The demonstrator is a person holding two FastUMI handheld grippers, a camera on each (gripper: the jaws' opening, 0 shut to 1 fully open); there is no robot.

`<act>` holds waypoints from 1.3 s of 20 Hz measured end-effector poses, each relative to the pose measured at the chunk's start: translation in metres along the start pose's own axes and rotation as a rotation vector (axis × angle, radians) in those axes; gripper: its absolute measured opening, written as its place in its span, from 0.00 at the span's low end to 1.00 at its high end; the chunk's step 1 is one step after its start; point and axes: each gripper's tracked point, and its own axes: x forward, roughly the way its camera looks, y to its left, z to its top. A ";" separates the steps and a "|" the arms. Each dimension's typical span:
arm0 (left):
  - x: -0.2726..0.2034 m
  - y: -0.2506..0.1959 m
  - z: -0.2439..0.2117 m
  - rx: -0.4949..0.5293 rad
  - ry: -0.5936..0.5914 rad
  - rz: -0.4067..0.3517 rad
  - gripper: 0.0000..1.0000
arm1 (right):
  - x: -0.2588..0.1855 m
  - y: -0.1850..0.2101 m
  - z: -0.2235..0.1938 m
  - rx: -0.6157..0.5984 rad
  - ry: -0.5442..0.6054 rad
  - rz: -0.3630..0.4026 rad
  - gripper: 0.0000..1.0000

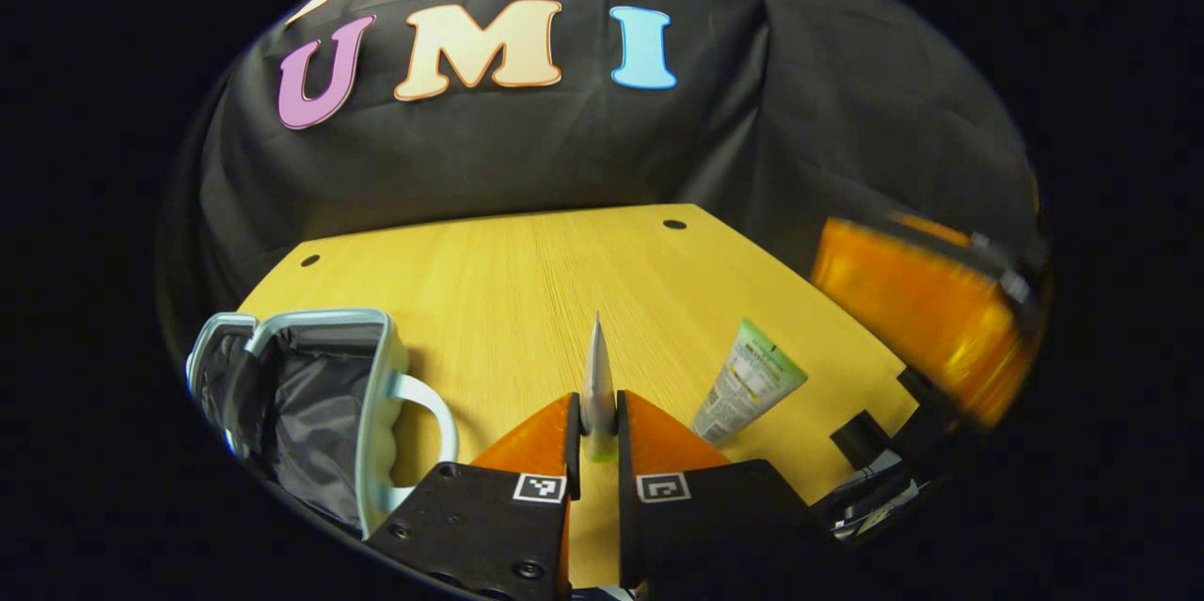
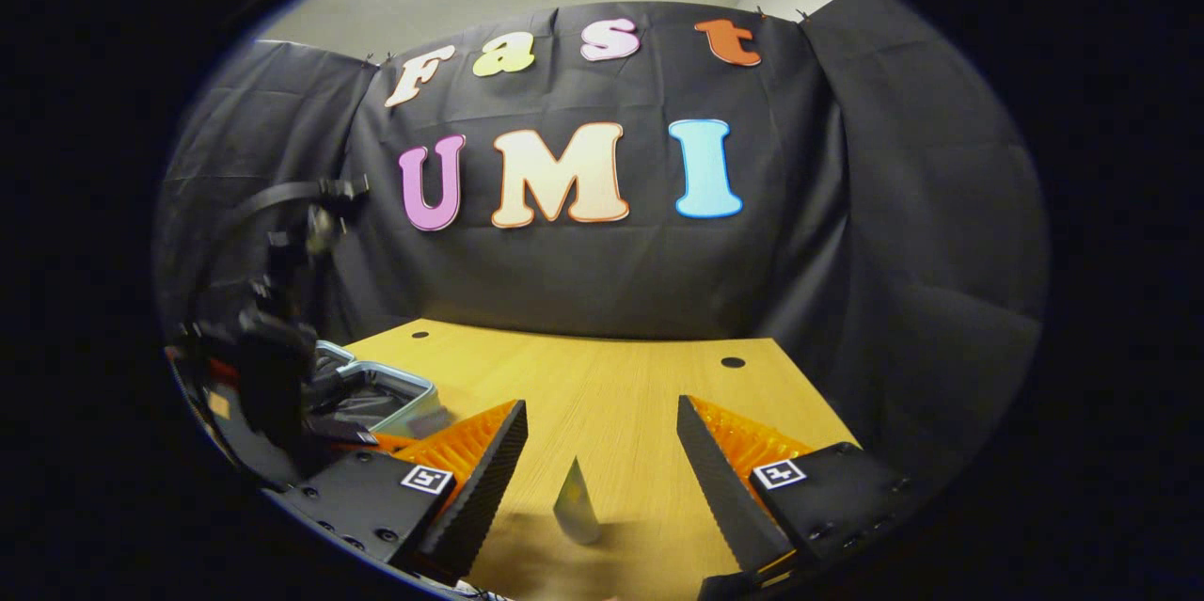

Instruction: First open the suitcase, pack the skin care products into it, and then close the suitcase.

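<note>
Silver and tapering to a flat crimp, a tube stands pinched between the two fingers of my left gripper, its crimped end pointing away from me over the wooden surface. Left of that tube, near the surface's edge, the suitcase lies open, showing its dark lining and pale handle. Right of the tube, a green-capped tube lies on the wood, apart from it. My right gripper is spread wide above the surface, with a small pale tube standing between its fingers, touching neither.
</note>
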 end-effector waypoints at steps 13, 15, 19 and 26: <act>-0.052 0.060 0.062 -0.017 -0.101 0.105 0.13 | 0.033 0.009 -0.127 -0.039 0.238 -0.015 0.63; -0.060 0.072 0.062 -0.014 -0.100 0.145 0.13 | 0.034 0.011 -0.139 -0.049 0.261 -0.007 0.49; -0.072 0.093 0.057 -0.067 -0.097 0.211 0.13 | 0.034 0.015 -0.146 -0.037 0.295 0.031 0.39; -0.104 0.150 0.026 -0.076 -0.015 0.370 0.12 | 0.034 0.035 -0.129 -0.022 0.344 0.136 0.21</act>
